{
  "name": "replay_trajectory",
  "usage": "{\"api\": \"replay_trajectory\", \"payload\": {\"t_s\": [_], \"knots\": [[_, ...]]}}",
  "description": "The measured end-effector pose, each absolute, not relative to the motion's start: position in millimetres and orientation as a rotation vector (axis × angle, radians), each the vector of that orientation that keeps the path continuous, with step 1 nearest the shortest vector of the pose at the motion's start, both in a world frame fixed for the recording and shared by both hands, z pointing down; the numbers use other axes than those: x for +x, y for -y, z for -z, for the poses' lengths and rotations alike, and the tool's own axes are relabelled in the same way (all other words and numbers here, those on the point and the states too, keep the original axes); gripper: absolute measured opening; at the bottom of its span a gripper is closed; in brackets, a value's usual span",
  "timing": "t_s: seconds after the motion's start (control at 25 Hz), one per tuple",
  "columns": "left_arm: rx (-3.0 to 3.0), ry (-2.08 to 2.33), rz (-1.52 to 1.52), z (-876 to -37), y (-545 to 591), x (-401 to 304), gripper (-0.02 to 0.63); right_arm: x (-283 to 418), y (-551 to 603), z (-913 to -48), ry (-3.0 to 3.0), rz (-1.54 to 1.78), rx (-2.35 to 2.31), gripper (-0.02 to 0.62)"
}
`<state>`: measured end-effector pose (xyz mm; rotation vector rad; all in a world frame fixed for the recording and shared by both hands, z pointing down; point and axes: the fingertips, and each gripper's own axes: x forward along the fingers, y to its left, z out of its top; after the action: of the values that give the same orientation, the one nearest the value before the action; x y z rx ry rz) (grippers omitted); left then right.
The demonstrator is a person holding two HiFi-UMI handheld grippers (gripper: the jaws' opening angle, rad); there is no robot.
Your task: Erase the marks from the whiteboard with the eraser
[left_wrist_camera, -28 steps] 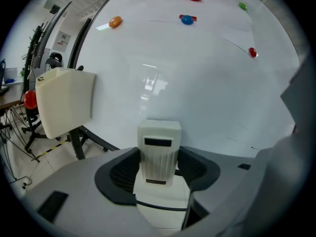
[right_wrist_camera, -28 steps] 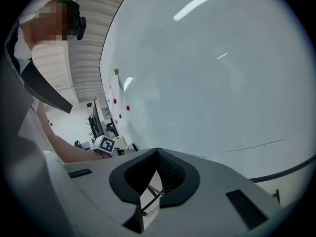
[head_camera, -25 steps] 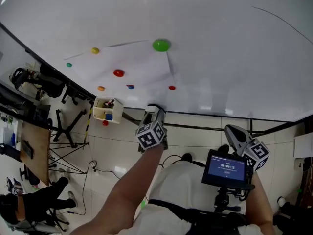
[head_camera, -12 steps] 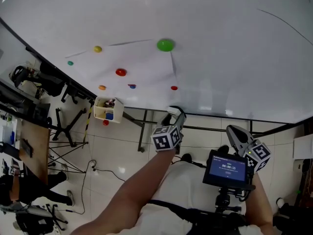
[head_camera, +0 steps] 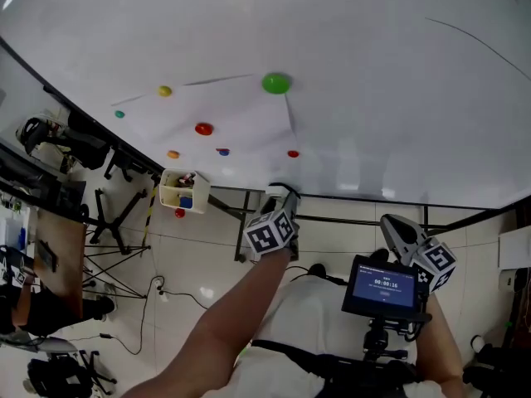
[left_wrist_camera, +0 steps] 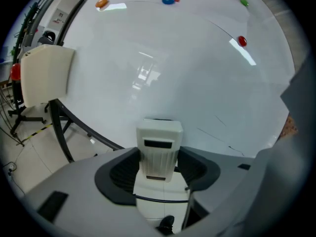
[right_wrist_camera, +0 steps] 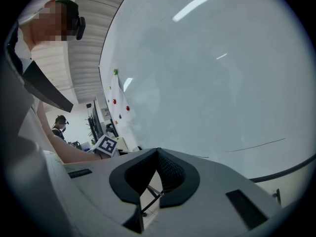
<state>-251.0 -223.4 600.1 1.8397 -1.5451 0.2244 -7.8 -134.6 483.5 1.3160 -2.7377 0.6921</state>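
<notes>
Slippage is the first risk: the left tongs (head_camera: 279, 197) are clamped on the white eraser (left_wrist_camera: 159, 144) across its narrow sides only, and it stands out well past their tips. Pressed hard against the whiteboard (head_camera: 373, 98) or dragged sideways, it could twist in the grip or pop free and fall to the floor. The eraser now sits near the board's lower edge, apparently short of touching it, while the long thin arc mark (head_camera: 485, 41) lies well apart, high on the right. Reaching it probably means a wide sweep. A careless sweep could also catch the paper sheet (head_camera: 241, 114) or knock off the green magnet (head_camera: 275, 82) and the smaller ones pinning it. The right tongs (right_wrist_camera: 158, 169) are closed on nothing and held low beside the body.

The head view alone shows the full layout: arc, sheet, magnets and the white box (head_camera: 183, 187) hung under the board's edge. It cannot show the grip. The left gripper view does, and it also picks up short faint strokes (left_wrist_camera: 217, 120) near the eraser that the head view does not resolve. The right gripper view confirms its tongs are empty and shows one thin line (right_wrist_camera: 261, 144) low across the board.
</notes>
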Motion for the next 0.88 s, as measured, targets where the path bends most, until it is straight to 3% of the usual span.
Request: {"api": "replay_trajectory", "payload": {"t_s": [0.48,0.88], "knots": [[2.496,1.225,-0.545,-537.6,199.9,-120.4,0.278,-6.8,137.0,-479.0,2.736,-0.719,1.319,0.029],[2.230,1.567,-0.610,-560.4,219.5,-245.0,0.276,4.3,135.5,-484.3,2.723,-0.729,1.381,0.029]]}}
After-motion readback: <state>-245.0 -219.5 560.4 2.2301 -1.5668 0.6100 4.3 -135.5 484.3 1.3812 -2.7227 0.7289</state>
